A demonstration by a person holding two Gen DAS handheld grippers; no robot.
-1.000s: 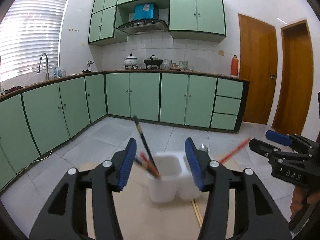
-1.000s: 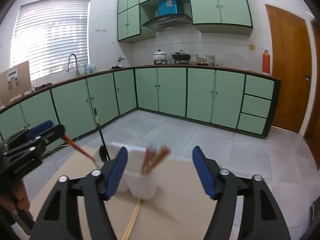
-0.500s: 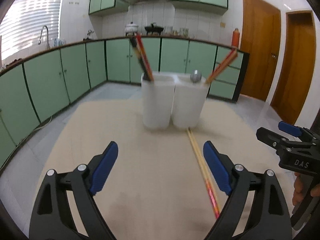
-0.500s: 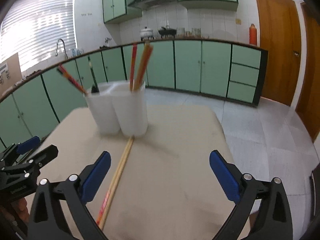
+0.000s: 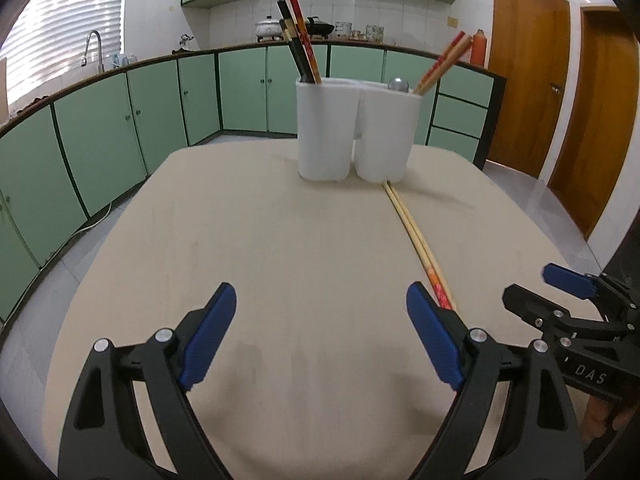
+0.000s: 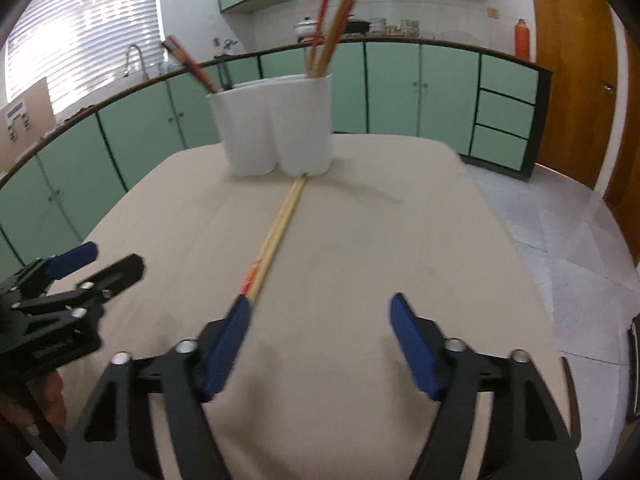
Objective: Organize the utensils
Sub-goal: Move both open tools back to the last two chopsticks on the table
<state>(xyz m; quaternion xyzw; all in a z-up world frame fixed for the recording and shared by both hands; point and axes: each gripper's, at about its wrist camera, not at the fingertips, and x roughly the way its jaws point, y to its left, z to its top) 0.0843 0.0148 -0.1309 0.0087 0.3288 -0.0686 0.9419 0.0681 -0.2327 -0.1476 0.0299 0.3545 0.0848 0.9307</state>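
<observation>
My left claw (image 5: 320,312) and right claw (image 6: 318,314) both gape wide, holding nothing, low over the beige tabletop (image 5: 280,240), bare between them and its rounded far edge. At twelve o'clock stands one white two-compartment plastic holder (image 5: 356,132); two pale wooden chopsticks (image 6: 280,232) lie touching its base.

table (image 5: 280,264): beige | white holder (image 5: 358,132): far end | chopstick pair (image 5: 416,240): flat, touching holder

Bright daylight through the blinds (image 5: 64,36) at left — glare there; soft shadows on the surface (image 5: 304,248); strong fisheye bending, dark corners; right view motion-blurred.
</observation>
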